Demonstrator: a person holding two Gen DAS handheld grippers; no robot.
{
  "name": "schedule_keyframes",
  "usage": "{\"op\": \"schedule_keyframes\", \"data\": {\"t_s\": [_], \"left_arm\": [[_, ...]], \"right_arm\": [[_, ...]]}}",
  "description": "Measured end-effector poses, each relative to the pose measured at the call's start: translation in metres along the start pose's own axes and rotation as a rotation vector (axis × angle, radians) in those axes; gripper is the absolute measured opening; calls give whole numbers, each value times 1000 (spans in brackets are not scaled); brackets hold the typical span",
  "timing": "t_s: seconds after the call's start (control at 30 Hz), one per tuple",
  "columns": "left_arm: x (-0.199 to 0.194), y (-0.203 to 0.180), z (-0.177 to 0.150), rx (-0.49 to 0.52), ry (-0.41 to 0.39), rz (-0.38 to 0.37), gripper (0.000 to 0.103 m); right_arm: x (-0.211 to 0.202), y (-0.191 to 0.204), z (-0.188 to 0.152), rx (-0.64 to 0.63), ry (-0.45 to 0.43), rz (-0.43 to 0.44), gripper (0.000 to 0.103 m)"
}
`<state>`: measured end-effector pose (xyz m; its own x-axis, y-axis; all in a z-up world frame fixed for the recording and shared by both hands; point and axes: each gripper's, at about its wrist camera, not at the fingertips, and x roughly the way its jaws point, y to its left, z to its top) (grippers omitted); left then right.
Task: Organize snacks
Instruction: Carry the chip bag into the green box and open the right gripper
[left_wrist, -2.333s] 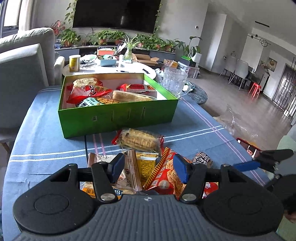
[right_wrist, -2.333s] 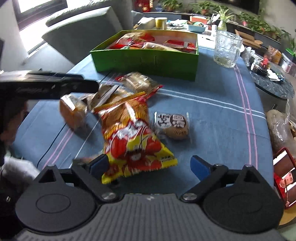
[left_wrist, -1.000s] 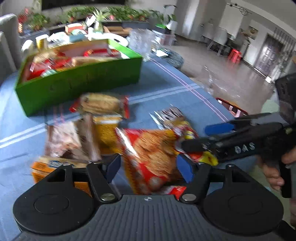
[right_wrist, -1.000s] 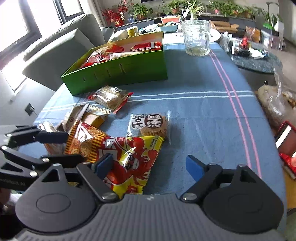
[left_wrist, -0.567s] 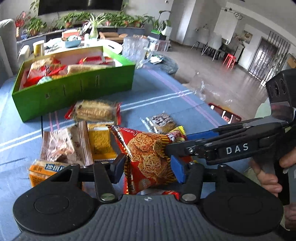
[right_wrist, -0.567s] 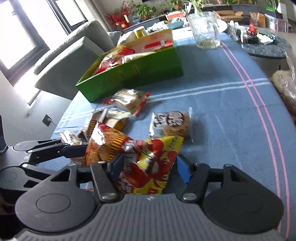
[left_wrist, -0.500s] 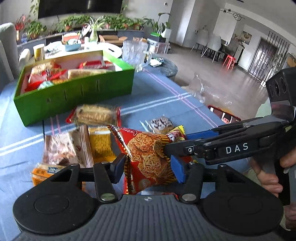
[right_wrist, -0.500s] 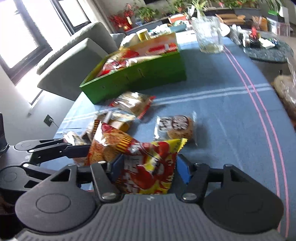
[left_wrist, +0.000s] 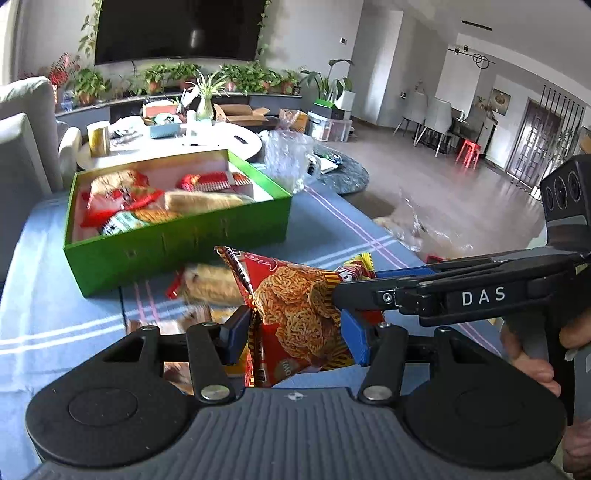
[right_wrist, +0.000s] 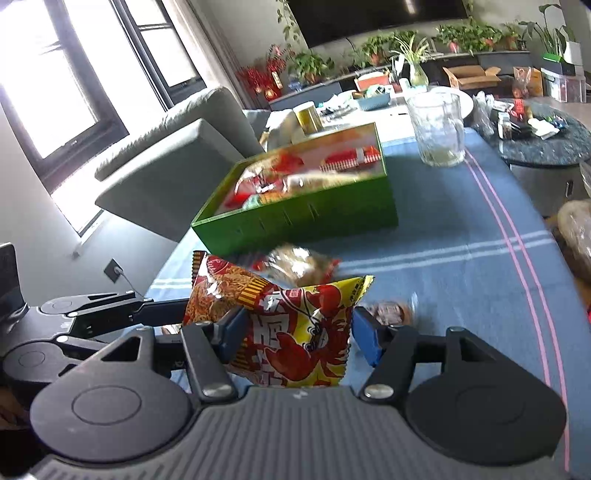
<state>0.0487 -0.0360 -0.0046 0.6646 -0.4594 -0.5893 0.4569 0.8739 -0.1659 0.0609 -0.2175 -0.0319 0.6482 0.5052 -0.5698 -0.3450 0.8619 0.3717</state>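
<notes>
My left gripper (left_wrist: 295, 338) is shut on a red noodle-snack bag (left_wrist: 295, 306), which hangs above the blue striped tablecloth (left_wrist: 55, 314). My right gripper (right_wrist: 297, 338) is shut on a yellow and red crayfish-print bag (right_wrist: 295, 332), also lifted. The two bags touch, and the red bag (right_wrist: 221, 288) rises just left of the yellow one. In the left wrist view the right gripper (left_wrist: 354, 282) reaches in from the right, held by a hand (left_wrist: 532, 362). The green box (left_wrist: 177, 251) holding several snacks stands farther back; it also shows in the right wrist view (right_wrist: 295, 218).
Loose snack packs (left_wrist: 210, 288) lie on the cloth between the box and the grippers, including a round cookie pack (right_wrist: 388, 310). A glass mug (right_wrist: 437, 129) stands right of the box. A grey sofa (right_wrist: 166, 158) lines the table's left side.
Both grippers closed on their bags and lifted them off the table. Both views have tilted up, so the box now shows more from above and the loose packs sit lower.
</notes>
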Motion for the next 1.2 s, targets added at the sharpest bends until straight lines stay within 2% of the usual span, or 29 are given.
{"op": "schedule_keyframes", "data": {"t_s": [0.53, 0.97, 1.2], "left_arm": [[28, 36, 63, 9, -73, 73, 50], [85, 71, 126, 19, -99, 142, 50], [124, 95, 143, -18, -124, 165, 51]], "right_arm": [[36, 5, 69, -26, -79, 12, 85], [82, -2, 128, -47, -143, -16, 85], [112, -9, 153, -64, -169, -52, 85]]}}
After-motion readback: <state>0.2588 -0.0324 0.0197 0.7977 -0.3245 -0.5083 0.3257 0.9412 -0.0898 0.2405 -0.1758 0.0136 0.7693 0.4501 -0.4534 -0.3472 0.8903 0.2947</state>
